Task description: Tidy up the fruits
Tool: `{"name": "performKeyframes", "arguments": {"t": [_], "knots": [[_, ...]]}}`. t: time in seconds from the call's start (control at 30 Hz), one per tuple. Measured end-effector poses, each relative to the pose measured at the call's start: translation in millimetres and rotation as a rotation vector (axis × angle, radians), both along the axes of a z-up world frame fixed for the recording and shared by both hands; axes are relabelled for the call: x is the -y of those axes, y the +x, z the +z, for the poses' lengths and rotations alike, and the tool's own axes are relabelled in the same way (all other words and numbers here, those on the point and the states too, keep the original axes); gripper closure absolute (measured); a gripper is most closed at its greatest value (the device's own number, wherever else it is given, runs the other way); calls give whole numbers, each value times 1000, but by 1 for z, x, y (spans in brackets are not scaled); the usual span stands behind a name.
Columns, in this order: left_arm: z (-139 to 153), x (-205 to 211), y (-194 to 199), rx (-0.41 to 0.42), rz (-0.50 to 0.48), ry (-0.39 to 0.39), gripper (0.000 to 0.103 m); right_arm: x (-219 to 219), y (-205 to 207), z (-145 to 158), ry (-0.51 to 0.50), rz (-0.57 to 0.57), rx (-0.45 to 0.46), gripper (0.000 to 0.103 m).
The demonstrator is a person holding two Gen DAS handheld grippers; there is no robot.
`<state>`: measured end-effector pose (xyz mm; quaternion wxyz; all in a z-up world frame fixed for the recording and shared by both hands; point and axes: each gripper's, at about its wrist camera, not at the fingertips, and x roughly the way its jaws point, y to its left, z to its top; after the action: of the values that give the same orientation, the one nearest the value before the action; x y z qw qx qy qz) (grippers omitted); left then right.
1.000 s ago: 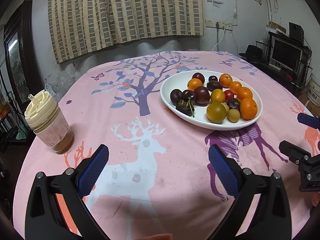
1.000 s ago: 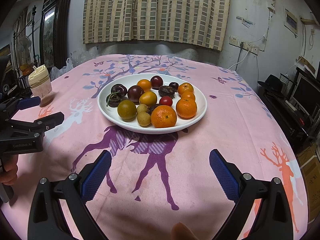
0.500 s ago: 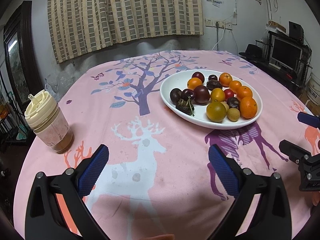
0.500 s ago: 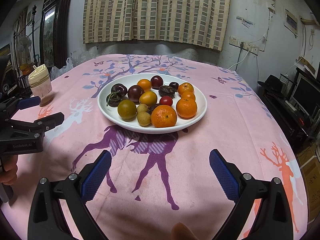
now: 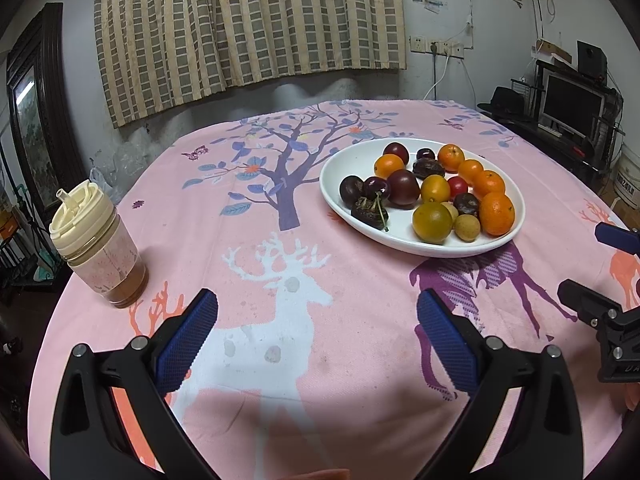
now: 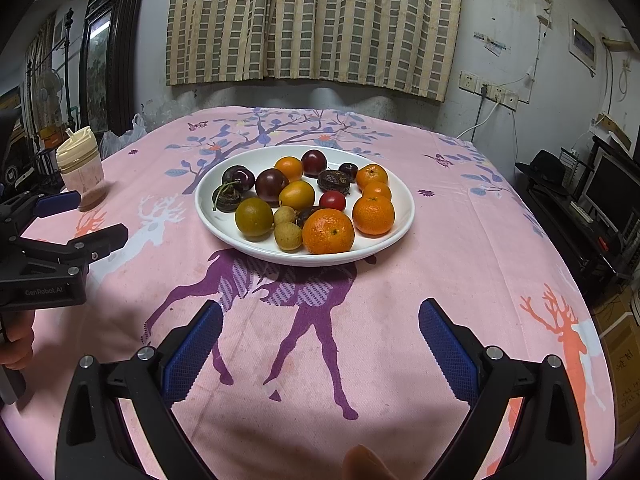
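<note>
A white oval plate sits on the pink tablecloth, filled with several fruits: oranges, dark plums, a green citrus, small tan longans and a red cherry tomato. My left gripper hovers open over the white deer print, nearer than the plate and to its left, holding nothing. My right gripper stands open over the purple deer print, just in front of the plate, empty too. Each gripper shows at the edge of the other's view.
A lidded cup with a cream spout top stands near the table's left edge. A curtained wall lies behind the table; a monitor and shelves are to the right. A hand holds the left gripper's handle.
</note>
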<state>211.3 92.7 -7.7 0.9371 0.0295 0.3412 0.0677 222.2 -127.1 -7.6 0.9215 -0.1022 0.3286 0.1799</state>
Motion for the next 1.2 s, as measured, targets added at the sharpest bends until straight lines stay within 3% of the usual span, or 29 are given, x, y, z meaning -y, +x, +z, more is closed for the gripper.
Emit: {"name": "performKeyframes", "arguments": {"t": [1.2], "knots": [[1,1,1,-4,1,3,5,-1,0,0,-4,1,1,4]]}}
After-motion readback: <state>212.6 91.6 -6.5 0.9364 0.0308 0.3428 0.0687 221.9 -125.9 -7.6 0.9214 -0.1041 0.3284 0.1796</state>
